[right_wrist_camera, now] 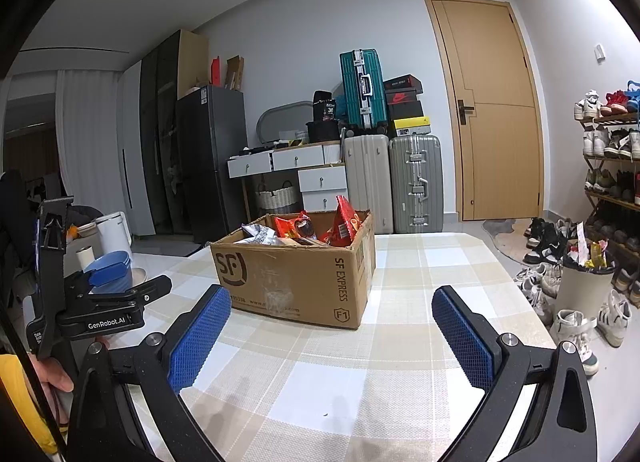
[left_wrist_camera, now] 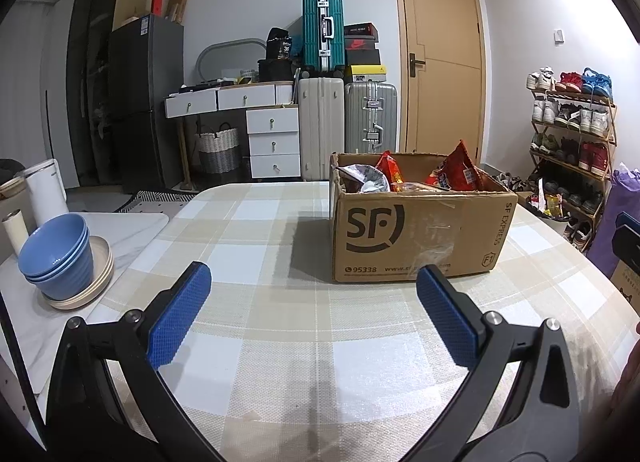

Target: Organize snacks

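Observation:
A brown cardboard box point(left_wrist_camera: 416, 234) marked SF stands on the checked tablecloth point(left_wrist_camera: 260, 246), its top open. Inside it lie several snack packs: red bags point(left_wrist_camera: 456, 172) and a silver-grey bag point(left_wrist_camera: 366, 178). In the right wrist view the same box point(right_wrist_camera: 296, 278) shows red packs point(right_wrist_camera: 344, 222) and a grey pack point(right_wrist_camera: 260, 232). My left gripper point(left_wrist_camera: 314, 282) hovers low over the cloth just short of the box, open and empty. My right gripper point(right_wrist_camera: 332, 302) is also open and empty, near the box's right corner. The left gripper's body point(right_wrist_camera: 108, 302) appears at the left, held by a hand.
Stacked blue bowls point(left_wrist_camera: 56, 254) on a cream plate point(left_wrist_camera: 100, 278) sit left on a white marble surface, beside a white kettle point(left_wrist_camera: 44, 190). A bin point(right_wrist_camera: 584, 282) and scattered shoes stand right of the table. Suitcases, drawers and a door line the far wall.

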`<act>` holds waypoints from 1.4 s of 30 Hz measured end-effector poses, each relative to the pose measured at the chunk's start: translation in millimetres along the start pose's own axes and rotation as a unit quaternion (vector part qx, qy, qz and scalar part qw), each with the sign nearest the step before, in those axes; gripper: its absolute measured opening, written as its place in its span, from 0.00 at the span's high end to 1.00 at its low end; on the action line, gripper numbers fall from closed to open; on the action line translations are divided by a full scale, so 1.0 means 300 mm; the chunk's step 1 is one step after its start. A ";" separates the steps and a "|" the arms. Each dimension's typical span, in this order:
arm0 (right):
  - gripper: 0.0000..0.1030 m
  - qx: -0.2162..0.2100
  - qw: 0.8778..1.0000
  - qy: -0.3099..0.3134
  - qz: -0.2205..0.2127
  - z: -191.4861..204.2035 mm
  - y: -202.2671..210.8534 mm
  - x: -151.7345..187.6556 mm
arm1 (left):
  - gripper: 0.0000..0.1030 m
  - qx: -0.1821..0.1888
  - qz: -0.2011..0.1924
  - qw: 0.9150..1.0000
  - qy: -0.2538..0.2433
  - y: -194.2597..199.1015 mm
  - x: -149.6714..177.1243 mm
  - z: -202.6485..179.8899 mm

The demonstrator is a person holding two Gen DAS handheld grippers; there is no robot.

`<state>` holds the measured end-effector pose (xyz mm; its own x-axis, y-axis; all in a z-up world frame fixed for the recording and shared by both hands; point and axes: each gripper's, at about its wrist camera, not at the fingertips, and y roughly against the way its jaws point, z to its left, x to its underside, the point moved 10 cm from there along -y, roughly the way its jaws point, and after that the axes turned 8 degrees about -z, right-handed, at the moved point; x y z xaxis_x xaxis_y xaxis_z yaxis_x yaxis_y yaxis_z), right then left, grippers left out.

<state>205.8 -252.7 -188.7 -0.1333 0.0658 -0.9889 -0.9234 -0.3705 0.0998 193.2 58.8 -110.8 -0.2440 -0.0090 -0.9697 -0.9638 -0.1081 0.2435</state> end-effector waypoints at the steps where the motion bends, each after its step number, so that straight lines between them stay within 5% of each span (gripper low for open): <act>1: 0.00 0.000 1.000 0.000 0.000 0.000 0.001 0.000 | 0.00 -0.001 0.000 1.000 0.001 0.000 0.001 0.000; 42: 0.00 0.000 1.000 -0.002 0.000 0.001 0.001 -0.003 | 0.00 -0.002 -0.008 1.000 0.002 -0.002 0.005 -0.024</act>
<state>205.7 -252.6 -187.6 -0.1342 0.0688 -0.9886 -0.9232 -0.3711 0.0995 194.0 51.6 -112.5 -0.2283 -0.0117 -0.9735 -0.9671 -0.1129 0.2281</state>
